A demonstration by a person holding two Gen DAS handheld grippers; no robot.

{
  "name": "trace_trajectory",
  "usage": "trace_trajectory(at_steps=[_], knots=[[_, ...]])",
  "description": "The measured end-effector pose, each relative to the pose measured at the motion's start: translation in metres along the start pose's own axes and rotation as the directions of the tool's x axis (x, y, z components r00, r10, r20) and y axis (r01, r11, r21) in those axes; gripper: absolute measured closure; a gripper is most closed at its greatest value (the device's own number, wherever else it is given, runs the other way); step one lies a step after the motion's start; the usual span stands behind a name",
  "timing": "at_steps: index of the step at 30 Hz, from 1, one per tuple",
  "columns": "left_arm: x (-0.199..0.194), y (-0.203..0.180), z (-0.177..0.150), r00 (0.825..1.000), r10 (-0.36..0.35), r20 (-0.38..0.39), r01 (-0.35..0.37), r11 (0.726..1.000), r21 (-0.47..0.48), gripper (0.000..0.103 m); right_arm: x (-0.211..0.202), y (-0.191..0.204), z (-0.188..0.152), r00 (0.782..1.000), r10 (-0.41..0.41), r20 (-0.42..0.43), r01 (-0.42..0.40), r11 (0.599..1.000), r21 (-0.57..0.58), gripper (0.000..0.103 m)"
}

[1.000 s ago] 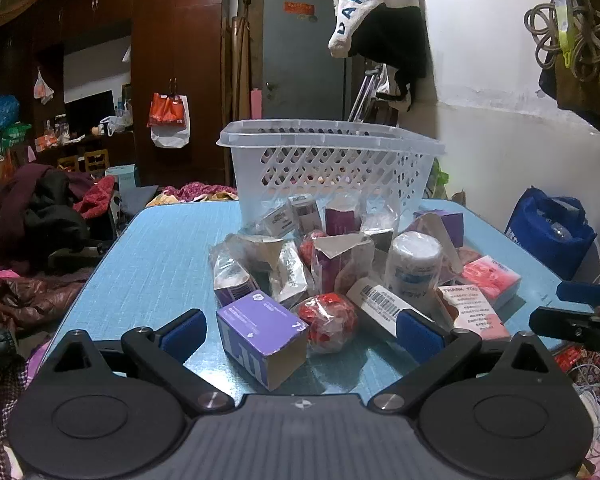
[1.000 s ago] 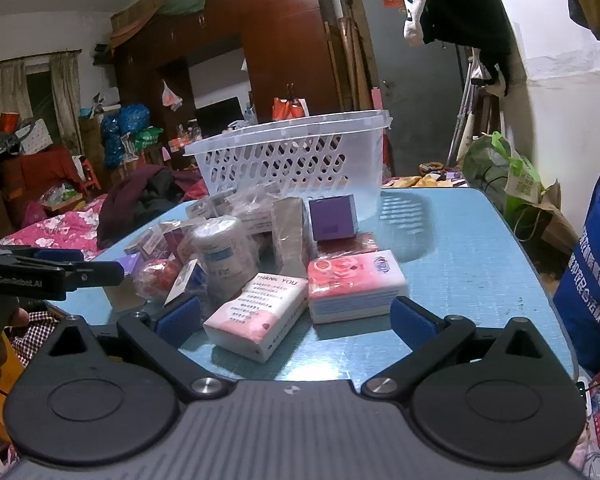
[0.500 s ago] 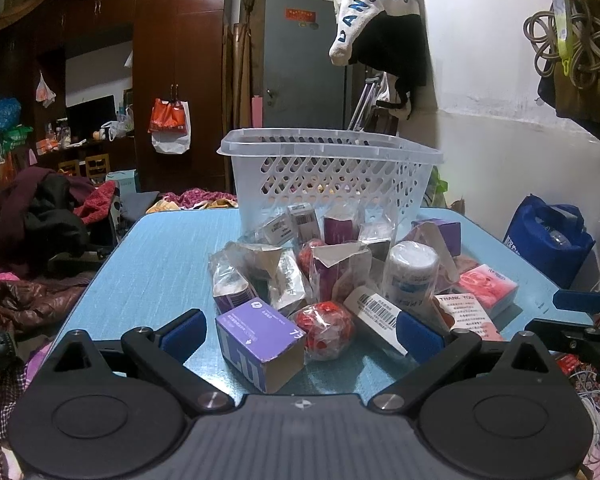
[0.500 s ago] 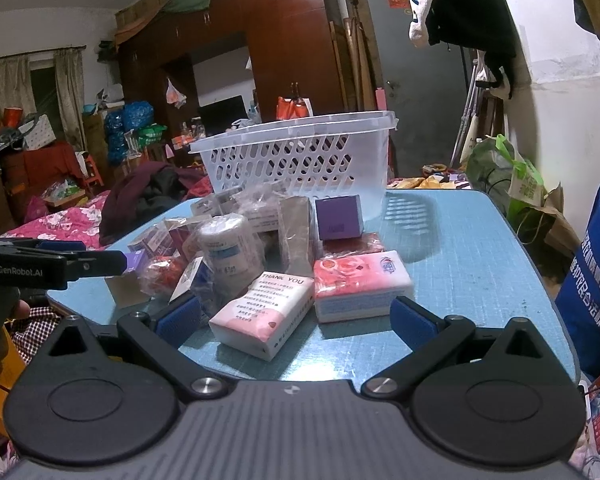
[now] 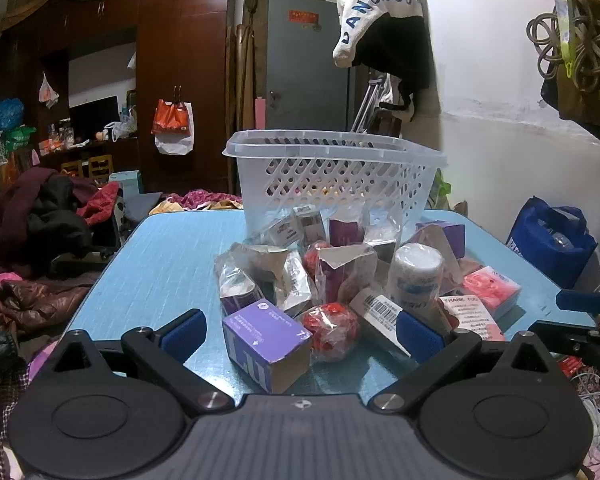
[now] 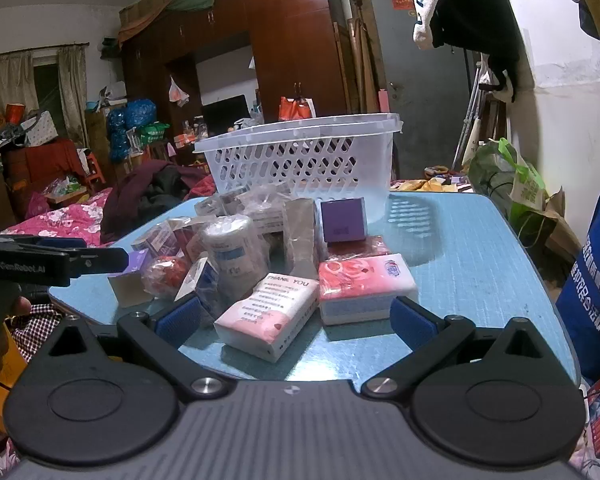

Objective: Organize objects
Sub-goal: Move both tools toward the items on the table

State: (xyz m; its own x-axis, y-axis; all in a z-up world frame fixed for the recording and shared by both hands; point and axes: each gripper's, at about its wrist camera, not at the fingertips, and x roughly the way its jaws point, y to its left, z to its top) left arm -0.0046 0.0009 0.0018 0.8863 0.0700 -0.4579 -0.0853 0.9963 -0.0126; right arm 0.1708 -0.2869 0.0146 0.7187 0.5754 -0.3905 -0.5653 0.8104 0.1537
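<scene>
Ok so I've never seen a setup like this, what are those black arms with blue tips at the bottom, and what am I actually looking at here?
No robot here: a person holds a two-finger gripper in each hand, each carrying a forward-looking camera. One picture looks along the left gripper, the other along the right gripper. Both are open and hold nothing. On the blue table lies a pile of small packages: a purple box, a red wrapped ball, a white roll and pink tissue packs. Behind them stands a white basket.
</scene>
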Motion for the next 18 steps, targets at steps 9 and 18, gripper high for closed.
trace_trajectory(at_steps=[9, 18], knots=[[0.0003, 0.0019, 0.0002, 1.0, -0.002, -0.004, 0.002, 1.0, -0.018, 0.001, 0.0008, 0.0031, -0.0001, 1.0, 0.007, 0.01, -0.007, 1.0, 0.011, 0.0], [-0.0006, 0.0024, 0.0, 1.0, 0.003, 0.002, -0.003, 1.0, -0.016, 0.001, 0.0007, 0.0029, 0.0, 1.0, 0.01, 0.003, -0.01, 1.0, 0.023, 0.0]])
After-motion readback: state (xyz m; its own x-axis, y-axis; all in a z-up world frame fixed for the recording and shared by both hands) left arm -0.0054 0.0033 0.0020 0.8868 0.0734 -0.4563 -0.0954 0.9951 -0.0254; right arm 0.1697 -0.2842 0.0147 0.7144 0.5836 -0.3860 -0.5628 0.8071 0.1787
